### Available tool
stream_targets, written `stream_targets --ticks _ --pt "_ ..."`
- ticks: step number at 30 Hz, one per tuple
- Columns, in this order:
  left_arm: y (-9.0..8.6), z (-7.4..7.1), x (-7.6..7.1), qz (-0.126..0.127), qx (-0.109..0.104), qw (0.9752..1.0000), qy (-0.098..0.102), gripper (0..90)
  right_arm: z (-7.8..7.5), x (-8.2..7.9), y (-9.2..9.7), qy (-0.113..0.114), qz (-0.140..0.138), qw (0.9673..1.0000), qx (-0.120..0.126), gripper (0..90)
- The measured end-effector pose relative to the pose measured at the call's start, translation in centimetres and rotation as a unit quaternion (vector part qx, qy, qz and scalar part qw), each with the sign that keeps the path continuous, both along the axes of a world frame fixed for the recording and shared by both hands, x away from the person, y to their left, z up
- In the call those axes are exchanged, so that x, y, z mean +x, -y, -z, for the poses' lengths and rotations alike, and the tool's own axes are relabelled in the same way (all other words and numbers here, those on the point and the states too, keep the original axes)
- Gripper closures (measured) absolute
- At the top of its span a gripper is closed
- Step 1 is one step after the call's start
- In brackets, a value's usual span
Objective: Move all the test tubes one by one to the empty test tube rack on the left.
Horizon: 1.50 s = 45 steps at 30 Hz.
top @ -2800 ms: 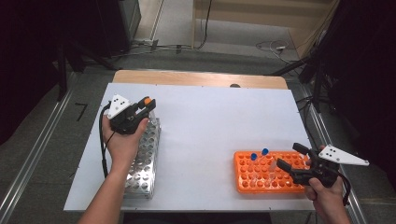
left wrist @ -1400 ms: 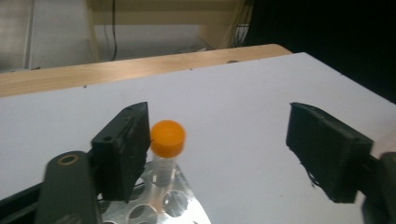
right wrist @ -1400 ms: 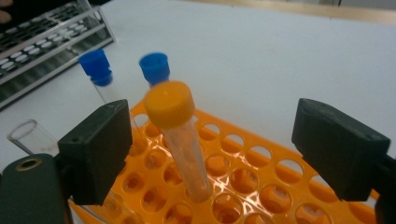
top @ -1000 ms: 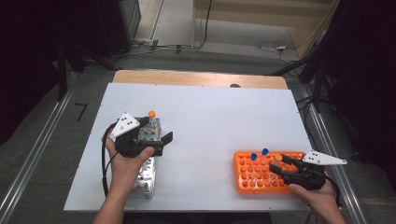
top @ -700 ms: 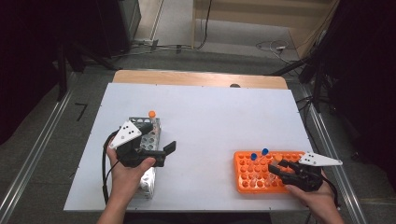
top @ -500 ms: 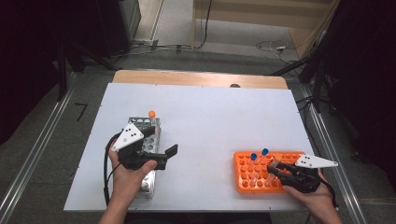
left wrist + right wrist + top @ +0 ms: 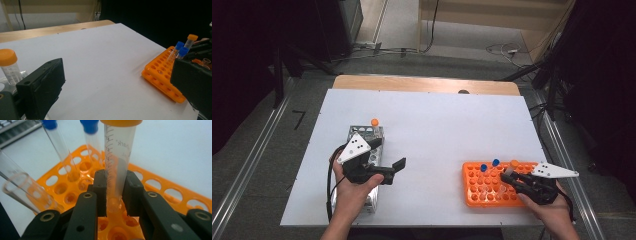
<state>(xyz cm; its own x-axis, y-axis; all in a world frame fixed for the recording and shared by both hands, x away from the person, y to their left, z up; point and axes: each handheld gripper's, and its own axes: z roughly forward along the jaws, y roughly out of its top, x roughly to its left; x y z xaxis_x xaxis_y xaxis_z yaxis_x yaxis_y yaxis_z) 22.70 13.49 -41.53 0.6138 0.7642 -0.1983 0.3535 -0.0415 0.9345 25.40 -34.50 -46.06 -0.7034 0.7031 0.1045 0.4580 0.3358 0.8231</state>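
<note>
Looking down from the high view, the right gripper (image 7: 512, 181) partly covers the orange rack (image 7: 489, 185) at five o'clock on the white table (image 7: 432, 125); the metal rack (image 7: 362, 150) at eight o'clock is half hidden under the left gripper (image 7: 392, 169). Grey floor surrounds the table. In the left gripper view its jaws stand spread, empty, three capped tubes rising from the rack. In the right gripper view the jaws, just closing, pinch the orange-capped tube (image 7: 117, 157) above a rack hole, two blue-capped tubes (image 7: 91, 142) at eleven o'clock.
</note>
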Motion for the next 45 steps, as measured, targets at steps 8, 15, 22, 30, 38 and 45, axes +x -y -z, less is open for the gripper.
stream_targets --ticks 8,15,22,30,38,45 --pt "0.2 0.0 0.0 0.005 0.0 1.0 -0.001 0.0 -1.7 0.1 0.4 0.015 0.013 0.9995 0.024 72.1" --pt "0.5 -0.1 -0.1 0.011 0.001 0.9999 0.001 0.0 -4.0 -0.7 -0.2 0.047 0.021 0.998 0.038 72.1" --pt "0.8 -0.1 -0.2 0.017 0.003 0.9999 0.001 0.0 -5.6 -1.8 -1.4 0.068 0.001 0.9969 0.04 72.2" --pt "1.5 -0.2 -0.4 0.028 0.006 0.9996 0.002 0.0 -6.4 -2.8 -3.4 0.072 -0.025 0.9952 0.062 72.2" --pt "2.3 -0.3 -0.6 0.04 0.007 0.9992 0.002 0.0 -6.5 -3.4 -5.5 0.067 -0.05 0.9934 0.078 72.2" --pt "3.1 -0.5 -0.8 0.049 0.002 0.9988 0.004 0.0 -6.2 -3.7 -7.3 0.063 -0.069 0.9922 0.083 72.2"
